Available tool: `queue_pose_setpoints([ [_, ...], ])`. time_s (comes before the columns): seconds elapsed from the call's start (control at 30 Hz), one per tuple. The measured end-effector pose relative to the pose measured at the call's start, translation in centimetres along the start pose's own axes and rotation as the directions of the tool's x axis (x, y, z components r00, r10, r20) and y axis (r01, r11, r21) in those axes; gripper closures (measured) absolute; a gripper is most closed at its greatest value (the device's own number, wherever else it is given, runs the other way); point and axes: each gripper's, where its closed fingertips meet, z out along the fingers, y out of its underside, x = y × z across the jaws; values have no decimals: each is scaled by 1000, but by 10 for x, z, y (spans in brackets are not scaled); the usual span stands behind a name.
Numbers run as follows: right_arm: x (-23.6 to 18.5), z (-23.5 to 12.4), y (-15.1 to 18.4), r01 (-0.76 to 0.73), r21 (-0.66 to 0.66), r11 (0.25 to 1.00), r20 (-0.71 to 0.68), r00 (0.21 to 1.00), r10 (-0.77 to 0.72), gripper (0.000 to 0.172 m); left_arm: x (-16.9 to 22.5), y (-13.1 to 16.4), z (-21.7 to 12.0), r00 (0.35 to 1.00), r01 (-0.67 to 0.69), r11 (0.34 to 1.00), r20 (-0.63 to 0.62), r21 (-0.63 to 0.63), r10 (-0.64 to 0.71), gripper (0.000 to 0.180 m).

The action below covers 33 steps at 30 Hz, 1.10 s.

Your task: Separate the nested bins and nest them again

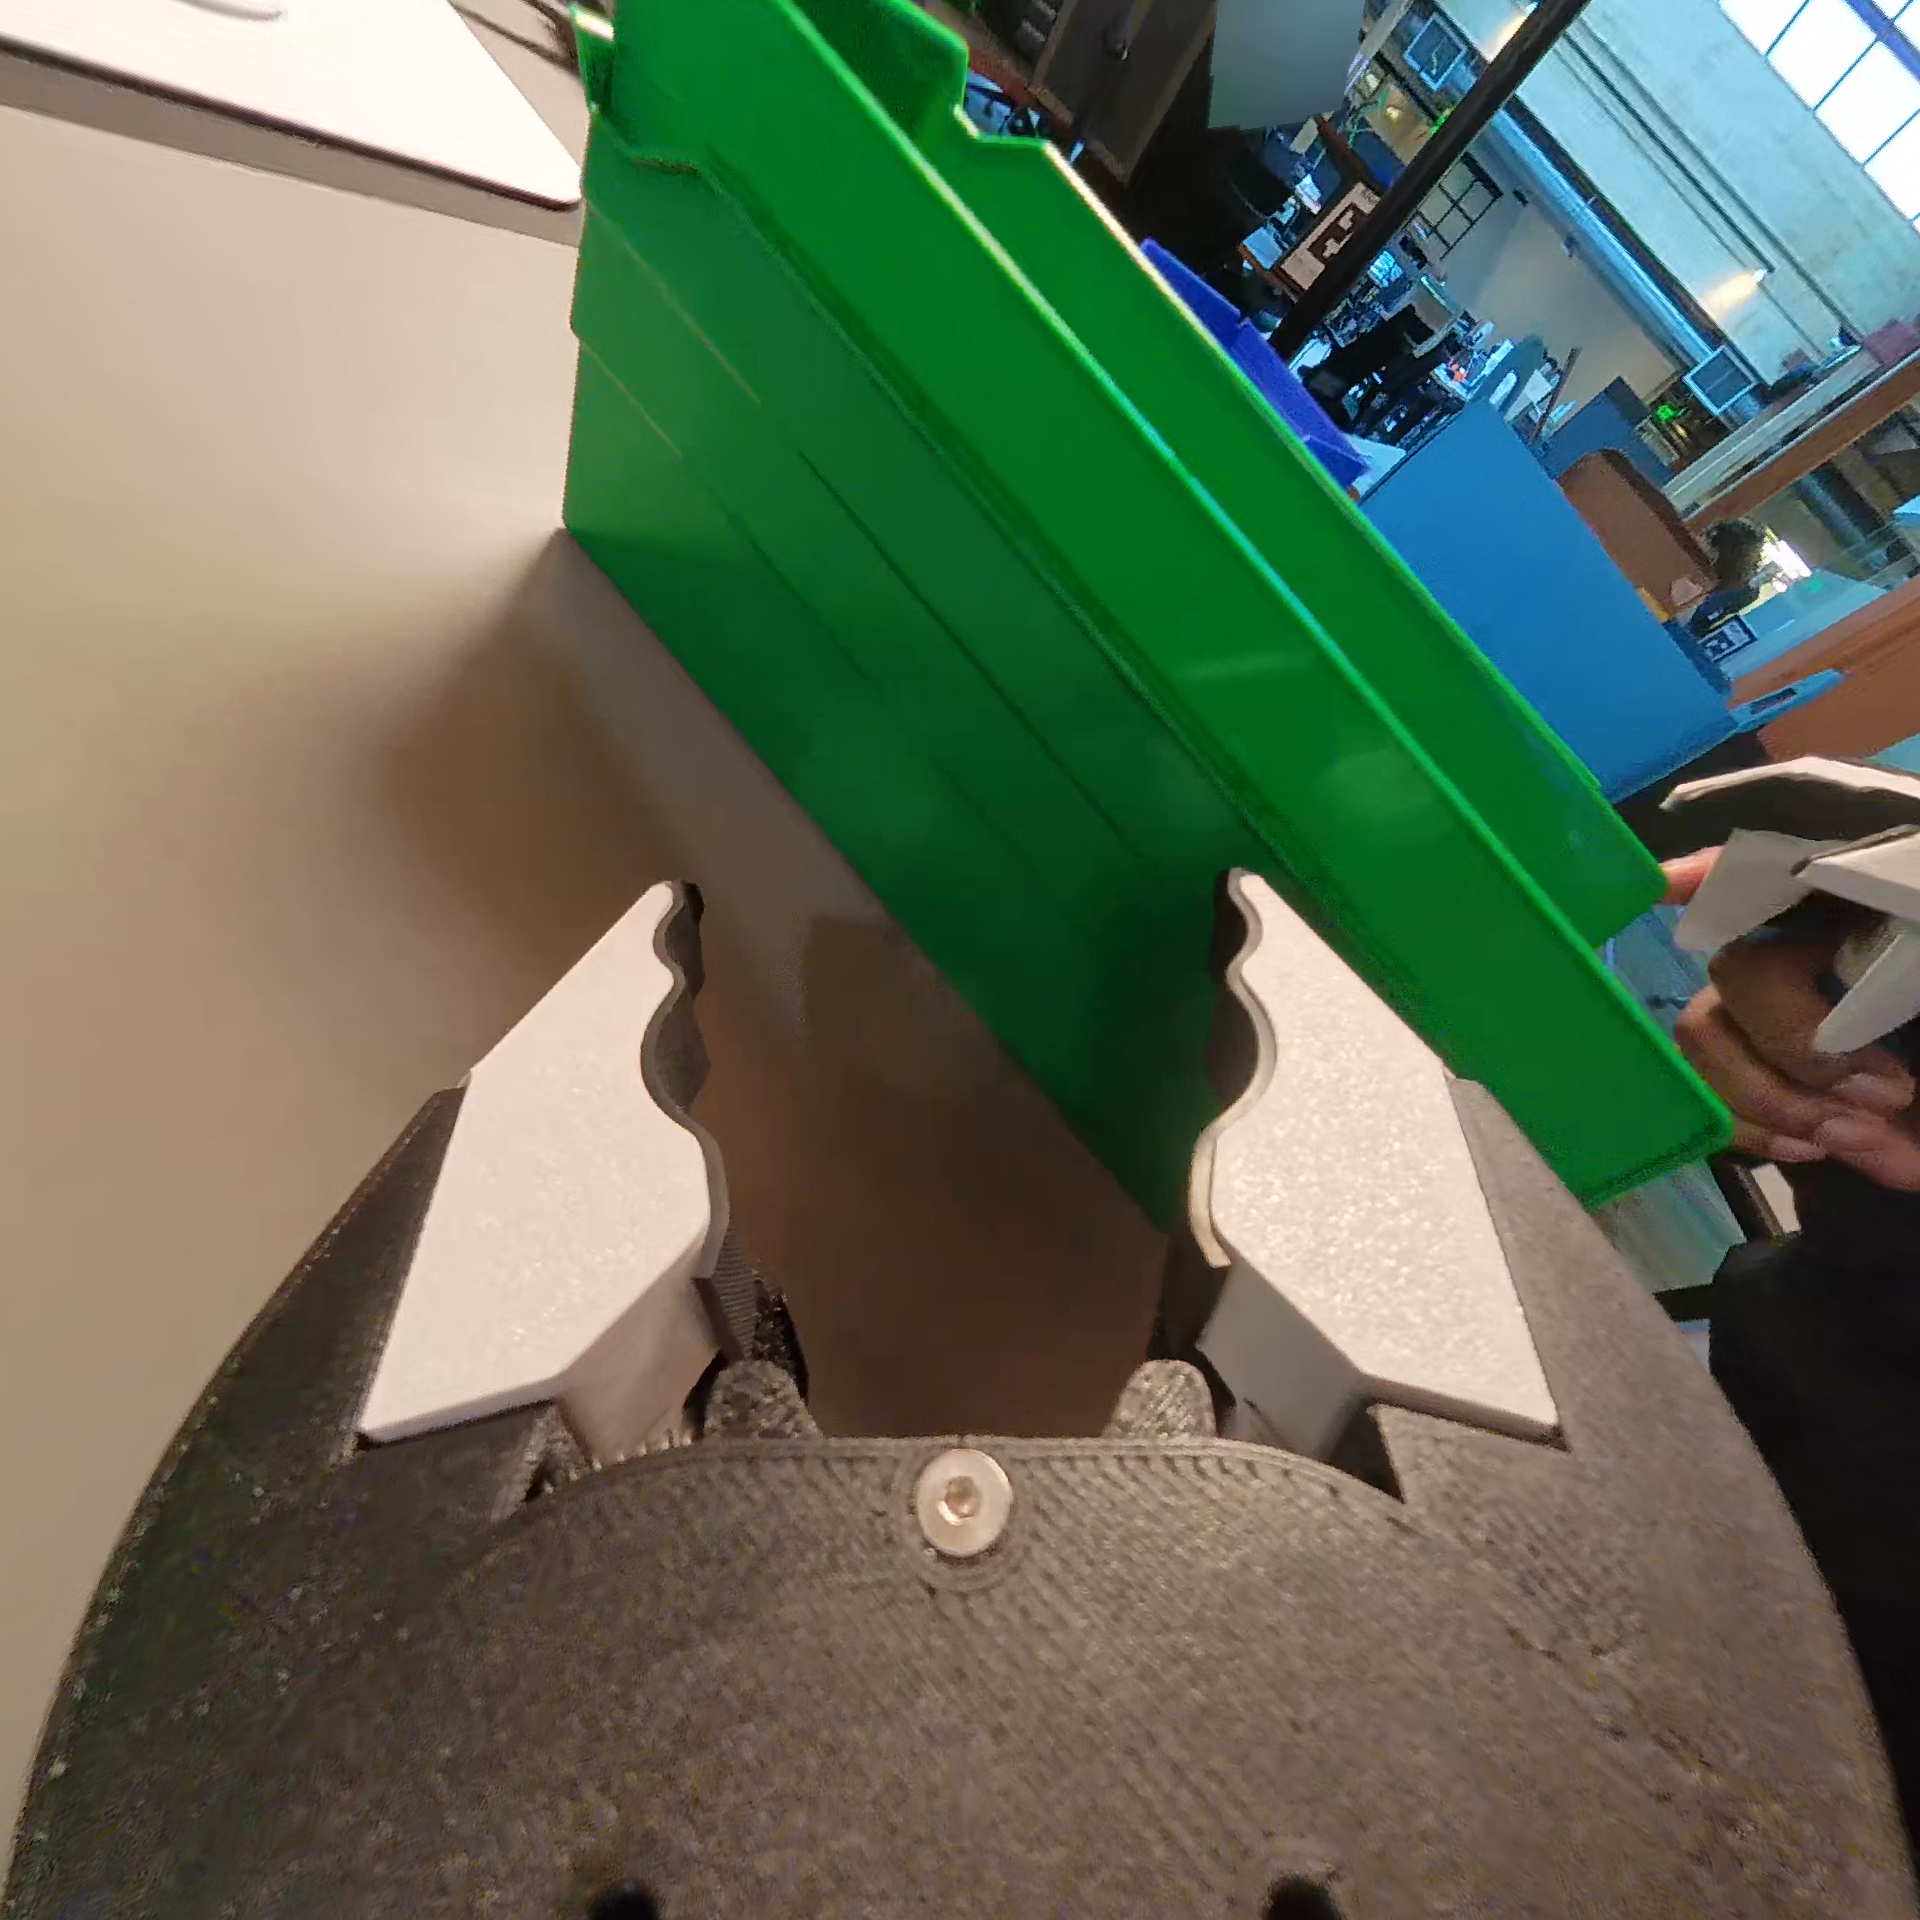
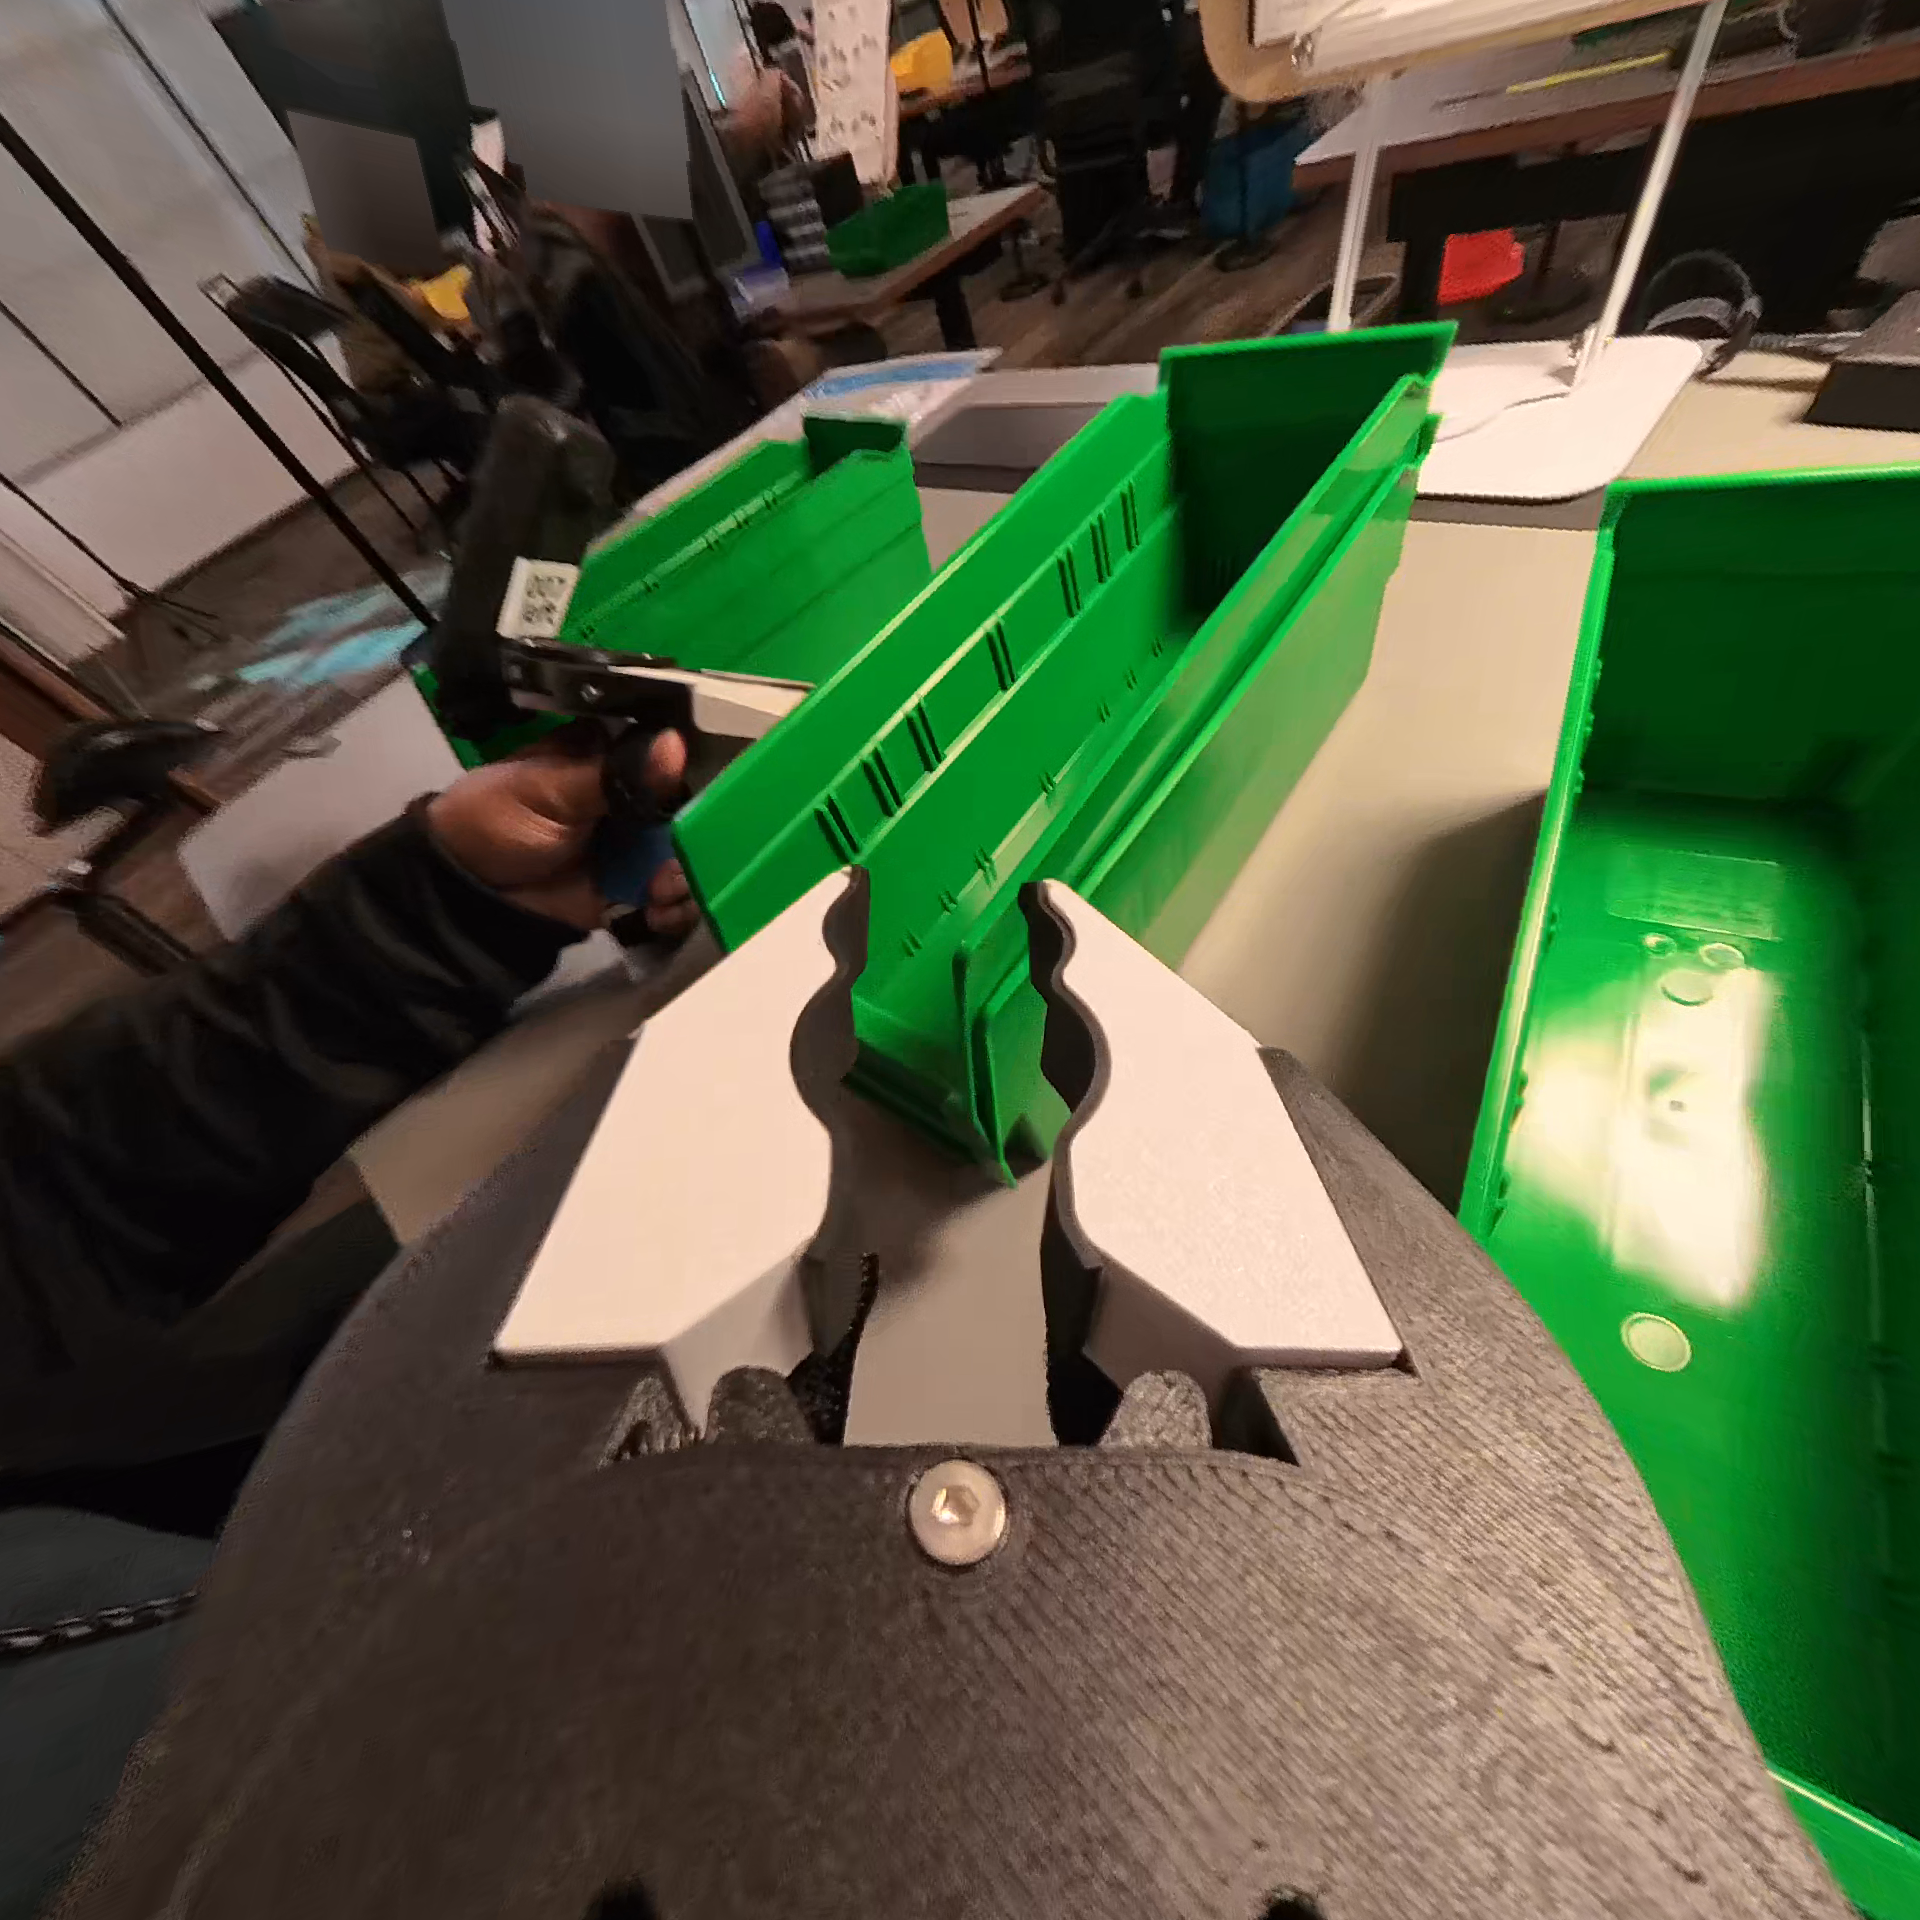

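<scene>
Right gripper (image 2: 945,904): fingers partly closed around the near end of the narrow nested green bins (image 2: 1049,665). The end walls and rims of the two bins sit between the pads; the right pad lies against the outer bin's rim, and the left pad meets the inner bin's end wall low down, so the jaws look clamped on that end. The pair runs away from the fingertips, up and to the right, across the beige table (image 2: 1382,862), the inner bin raised slightly out of the outer one. Left gripper (image 1: 956,904): fingers wide apart, pads bare, nothing pressed. The long side wall of the same green bins (image 1: 935,540) crosses just ahead of its right fingertip; the left fingertip has only tabletop (image 1: 260,623) ahead of it. Whether the right finger touches the wall cannot be told. To the right of the right gripper's fingers stands a larger green bin (image 2: 1714,1039), open and well apart from the pair. Beyond its left finger lies a third green bin (image 2: 758,561), behind the left gripper.
</scene>
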Motion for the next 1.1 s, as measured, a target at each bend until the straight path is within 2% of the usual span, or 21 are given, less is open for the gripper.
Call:
queue_pose_setpoints([
  [0.2, -5, -18, -26, -151, 94, 984, 95, 985, 142, 137, 17, -30, -20, 999, 49, 996, -12, 71, -49, 82],
  [0.3, -13, -21, -55, -274, 148, 950, 146, 956, 253, 127, 19, -43, -24, 999, 25, 997, 26, 73, -27, 82],
  [0.43, -67, -34, -123, -409, 253, 877, 292, 896, 334, 104, 22, -57, -26, 998, 57, 994, 21, 94, -59, 83],
  [0.5, -105, -42, -145, -386, 273, 881, 304, 904, 301, 86, 22, -61, -27, 997, 75, 991, 16, 109, -78, 83],
  [0.6, -157, -58, -167, -285, 335, 898, 284, 939, 192, 73, 18, -58, -27, 995, 94, 989, 29, 117, -98, 83],
  [0.63, -171, -61, -171, -257, 340, 905, 284, 945, 162, 64, 16, -57, -25, 994, 105, 988, 30, 115, -109, 83],
  [0.73, -197, -68, -181, -221, 356, 908, 294, 949, 115, 54, 11, -54, -21, 988, 152, 982, 14, 115, -154, 83],
  [0.9, -191, -66, -183, -217, 330, 919, 293, 949, 119, 42, 10, -53, -19, 982, 190, 974, -14, 125, -190, 83],
  [0.97, -180, -69, -184, -214, 359, 908, 268, 956, 119, 43, 9, -51, -19, 981, 195, 973, -19, 124, -194, 83],
  [1.03, -167, -56, -174, -228, 319, 920, 249, 957, 150, 43, 7, -50, -19, 979, 204, 971, -22, 120, -203, 83],
  [1.1, -173, -49, -166, -213, 284, 935, 258, 956, 140, 43, 6, -49, -19, 977, 213, 970, -25, 121, -211, 83],
])
